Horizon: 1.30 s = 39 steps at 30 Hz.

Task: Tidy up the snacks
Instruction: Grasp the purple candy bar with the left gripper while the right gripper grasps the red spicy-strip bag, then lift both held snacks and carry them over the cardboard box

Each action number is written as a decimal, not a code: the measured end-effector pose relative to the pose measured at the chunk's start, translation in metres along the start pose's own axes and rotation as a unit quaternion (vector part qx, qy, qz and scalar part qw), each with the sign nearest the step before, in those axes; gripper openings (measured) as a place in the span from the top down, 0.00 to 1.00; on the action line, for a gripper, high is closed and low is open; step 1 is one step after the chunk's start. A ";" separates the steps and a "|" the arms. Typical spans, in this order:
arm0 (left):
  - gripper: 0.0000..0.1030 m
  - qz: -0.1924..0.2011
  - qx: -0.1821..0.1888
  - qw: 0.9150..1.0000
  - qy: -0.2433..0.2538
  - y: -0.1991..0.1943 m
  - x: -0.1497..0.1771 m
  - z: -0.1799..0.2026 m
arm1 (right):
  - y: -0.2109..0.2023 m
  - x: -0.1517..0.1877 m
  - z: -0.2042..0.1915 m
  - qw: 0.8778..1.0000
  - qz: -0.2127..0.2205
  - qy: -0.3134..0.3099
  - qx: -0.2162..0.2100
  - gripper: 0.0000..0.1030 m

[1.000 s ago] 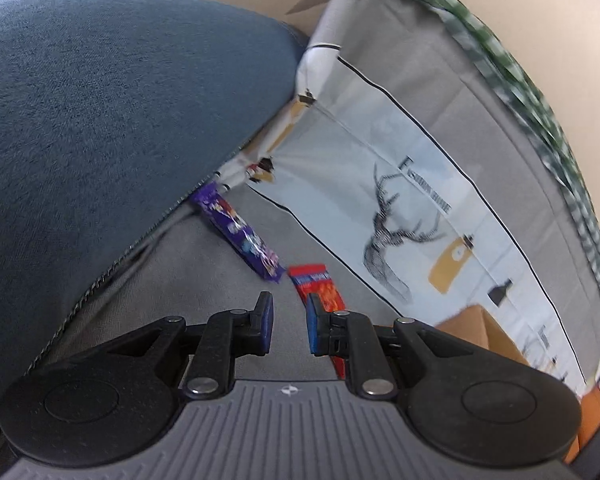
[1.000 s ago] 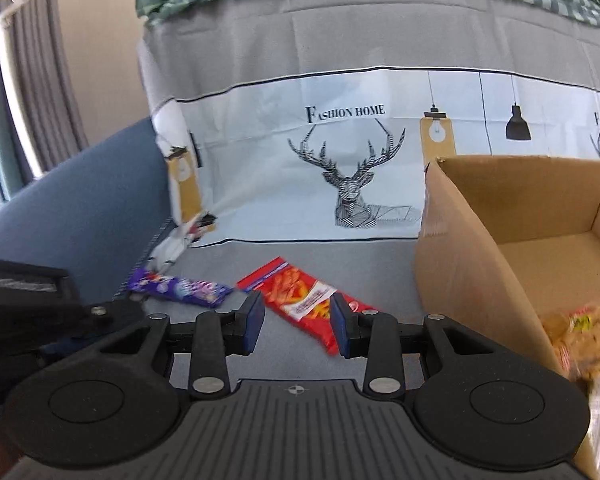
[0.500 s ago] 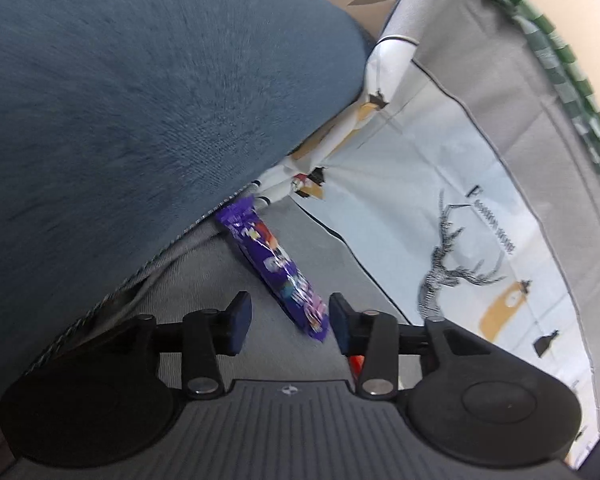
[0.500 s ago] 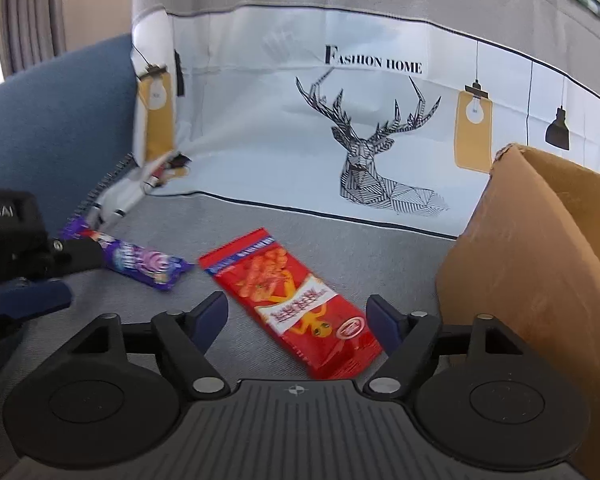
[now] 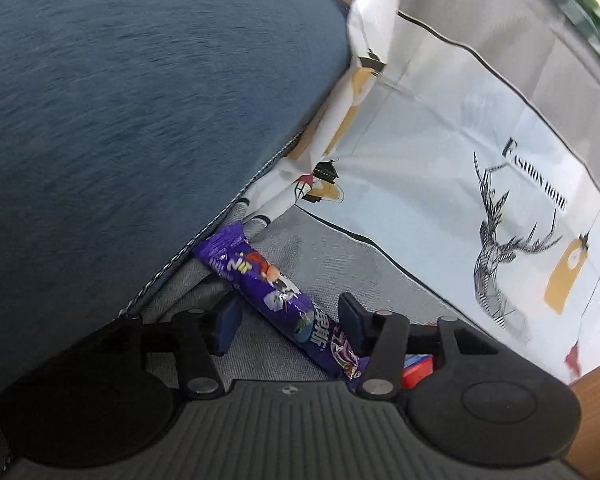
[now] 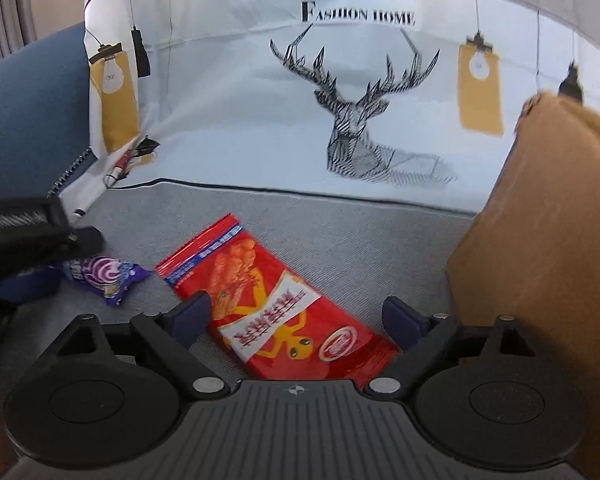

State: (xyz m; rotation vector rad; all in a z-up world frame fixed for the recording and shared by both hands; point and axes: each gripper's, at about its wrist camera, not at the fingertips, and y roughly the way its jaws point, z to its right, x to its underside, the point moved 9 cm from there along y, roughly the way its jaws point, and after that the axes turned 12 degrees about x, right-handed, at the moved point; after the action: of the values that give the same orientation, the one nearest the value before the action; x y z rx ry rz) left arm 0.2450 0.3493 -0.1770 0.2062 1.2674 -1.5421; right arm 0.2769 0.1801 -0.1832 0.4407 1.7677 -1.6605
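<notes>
Already both grippers straddle their packets beside the cardboard box (image 6: 540, 240): the left gripper (image 5: 288, 320), spread apart, brackets the purple bar (image 5: 272, 292) lying diagonally; the right gripper (image 6: 296, 316), released, spans the red packet (image 6: 276, 304), nearer the box.
</notes>
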 end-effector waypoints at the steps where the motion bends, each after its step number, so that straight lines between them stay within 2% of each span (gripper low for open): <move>1: 0.61 -0.002 -0.001 1.000 0.007 0.001 0.000 0.001 | 0.001 0.003 -0.003 1.000 -0.014 0.001 -0.015 0.16; 3: 0.72 -0.004 -0.001 1.000 0.008 0.001 0.000 0.000 | -0.002 0.006 -0.010 1.000 -0.008 -0.021 -0.016 0.28; 5: 0.78 -0.008 0.001 1.000 0.009 -0.001 0.001 0.000 | -0.009 0.006 -0.018 0.999 0.001 -0.035 -0.032 0.50; 8: 0.81 -0.015 -0.003 1.000 0.012 -0.006 0.002 0.000 | -0.017 0.008 -0.024 0.997 0.002 -0.034 -0.064 0.53; 19: 0.82 -0.084 -0.014 0.996 0.040 -0.055 0.038 0.004 | -0.070 0.029 -0.029 0.993 0.015 -0.056 -0.098 0.56; 22: 0.82 -0.101 -0.007 0.994 0.049 -0.080 0.053 0.007 | -0.097 0.045 -0.024 0.993 0.013 -0.064 -0.100 0.56; 27: 0.82 -0.130 -0.010 0.987 0.097 -0.121 0.081 0.015 | -0.132 0.079 -0.014 0.992 -0.010 -0.071 -0.103 0.56; 32: 0.82 -0.173 0.015 0.979 0.111 -0.158 0.116 0.017 | -0.165 0.118 0.009 0.990 -0.023 -0.076 -0.118 0.56; 37: 0.81 -0.230 0.068 0.968 0.066 -0.173 0.147 0.014 | -0.187 0.169 0.035 0.985 -0.038 -0.099 -0.139 0.56; 39: 0.81 -0.235 0.061 0.968 0.069 -0.178 0.153 0.010 | -0.187 0.183 0.040 0.983 -0.059 -0.106 -0.139 0.56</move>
State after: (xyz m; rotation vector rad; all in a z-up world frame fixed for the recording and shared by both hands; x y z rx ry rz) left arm 0.0466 0.2234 -0.1713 0.0951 1.3989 -2.0428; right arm 0.0320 0.0800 -0.1635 0.0316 1.8554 -1.4487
